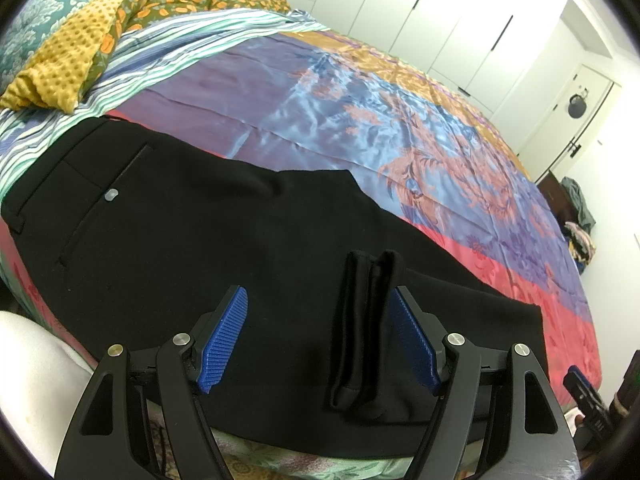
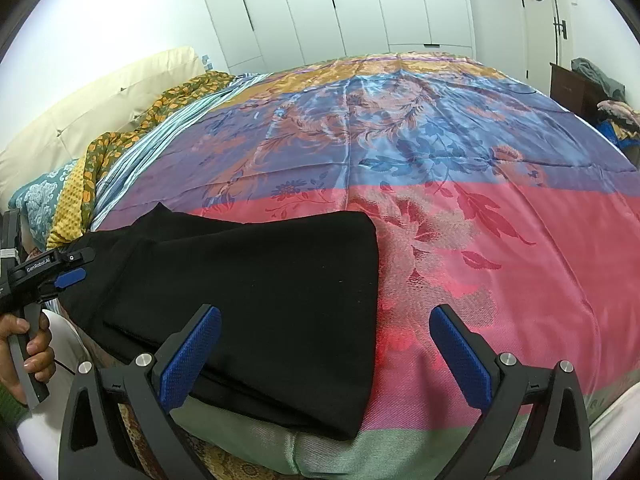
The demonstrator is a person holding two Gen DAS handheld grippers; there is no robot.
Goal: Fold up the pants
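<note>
Black pants (image 1: pixel 200 248) lie on the bed, folded over on themselves, with the waistband and a buttoned back pocket (image 1: pixel 110 196) at the left. My left gripper (image 1: pixel 320 308) is open low over them; a bunched strip of black cloth (image 1: pixel 364 328) hangs against its right pad (image 1: pixel 412 340). In the right wrist view the pants (image 2: pixel 260 300) end in a straight folded edge mid-frame. My right gripper (image 2: pixel 326 336) is open above that edge, its left pad (image 2: pixel 192 356) over the cloth. The left gripper (image 2: pixel 60 276) shows at the far left, over the pants.
The bed has a satin cover (image 2: pixel 480 240) of pink, blue and orange bands. Pillows and a mustard and floral blanket (image 1: pixel 80 40) lie at the head. White wardrobe doors (image 2: pixel 360 8) stand beyond. A dark stand with clothes (image 2: pixel 592 88) is at the right.
</note>
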